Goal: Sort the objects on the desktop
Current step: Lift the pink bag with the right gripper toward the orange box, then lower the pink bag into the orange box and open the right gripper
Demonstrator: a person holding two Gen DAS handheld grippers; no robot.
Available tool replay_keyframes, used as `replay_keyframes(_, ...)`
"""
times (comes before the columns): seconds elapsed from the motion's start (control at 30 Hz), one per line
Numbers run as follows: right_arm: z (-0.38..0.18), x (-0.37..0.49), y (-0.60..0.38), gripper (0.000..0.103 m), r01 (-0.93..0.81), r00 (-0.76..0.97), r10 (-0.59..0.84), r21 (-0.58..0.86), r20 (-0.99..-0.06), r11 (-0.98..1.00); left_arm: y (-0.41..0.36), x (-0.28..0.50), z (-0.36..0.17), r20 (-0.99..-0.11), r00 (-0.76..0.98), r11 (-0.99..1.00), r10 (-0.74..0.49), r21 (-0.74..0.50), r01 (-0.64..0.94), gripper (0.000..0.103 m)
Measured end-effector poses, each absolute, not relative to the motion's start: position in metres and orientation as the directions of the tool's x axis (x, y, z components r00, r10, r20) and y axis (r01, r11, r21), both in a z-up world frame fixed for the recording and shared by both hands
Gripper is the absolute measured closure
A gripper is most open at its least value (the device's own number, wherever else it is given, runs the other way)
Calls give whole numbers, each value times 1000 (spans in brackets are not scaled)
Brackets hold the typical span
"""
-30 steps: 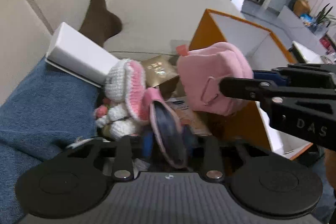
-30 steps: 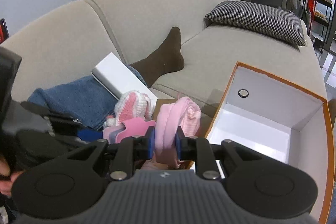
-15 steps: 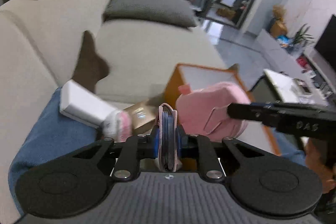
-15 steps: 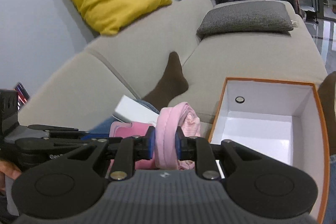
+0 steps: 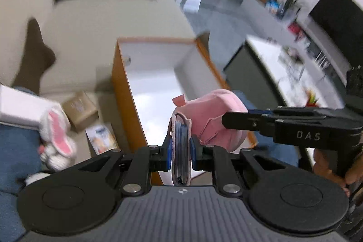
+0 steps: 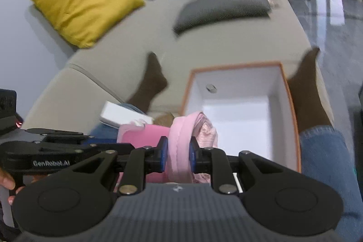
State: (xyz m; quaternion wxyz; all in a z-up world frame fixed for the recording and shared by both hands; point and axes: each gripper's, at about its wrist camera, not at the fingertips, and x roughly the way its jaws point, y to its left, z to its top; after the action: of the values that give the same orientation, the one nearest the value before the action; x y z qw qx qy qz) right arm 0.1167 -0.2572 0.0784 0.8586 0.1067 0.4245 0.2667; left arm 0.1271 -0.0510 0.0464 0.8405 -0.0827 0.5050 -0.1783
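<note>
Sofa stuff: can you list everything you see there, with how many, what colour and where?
box: 1, white inside, orange edge, open on sofa
pink pouch: 1, pink, held over box
card holder: 1, pink with blue cards, held by box's near end
crochet bunny: 1, white and pink, left of box
white case: 1, white, on leg
yellow cushion: 1, sofa back
grey cushion: 1, sofa seat
socked feet: 2, brown, either side of box
left tongs: black, gripping card holder
right tongs: black, gripping pink pouch

Home living room: sofa [image 6: 226, 42], cushions [image 6: 84, 3]
</note>
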Motion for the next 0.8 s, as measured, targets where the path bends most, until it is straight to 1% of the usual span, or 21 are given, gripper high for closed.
replay_keyframes(0.17,35,138,-271,83,-307,396,555,465,-731,831,-65,143,18,-878,340,939,-336,-288,186,86)
replay_keyframes(0.33,0,153,-270,83,-286,295,591,521,-751,804,-72,158,1,-927,260,959,-270,-236,154,85)
replay_keyframes(0.47,-18,161,-265,83,-282,234,616,554,-752,783,-75,166,-9,-948,209,968,-240,-217,128,85)
replay_keyframes(0.6,-31,170,-261,83,-272,189,641,587,-744,762,-74,170,-20,-954,171,967,-247,-232,107,82)
replay_keyframes(0.73,-35,175,-259,83,-281,165,669,615,-725,737,-71,169,-26,-945,169,959,-281,-269,86,82)
replay_keyframes(0.77,-35,176,-258,82,-283,160,670,616,-725,735,-70,169,-25,-942,174,958,-286,-275,86,81)
replay_keyframes(0.8,-35,176,-257,81,-284,152,672,619,-725,732,-69,168,-24,-940,182,957,-290,-279,82,78)
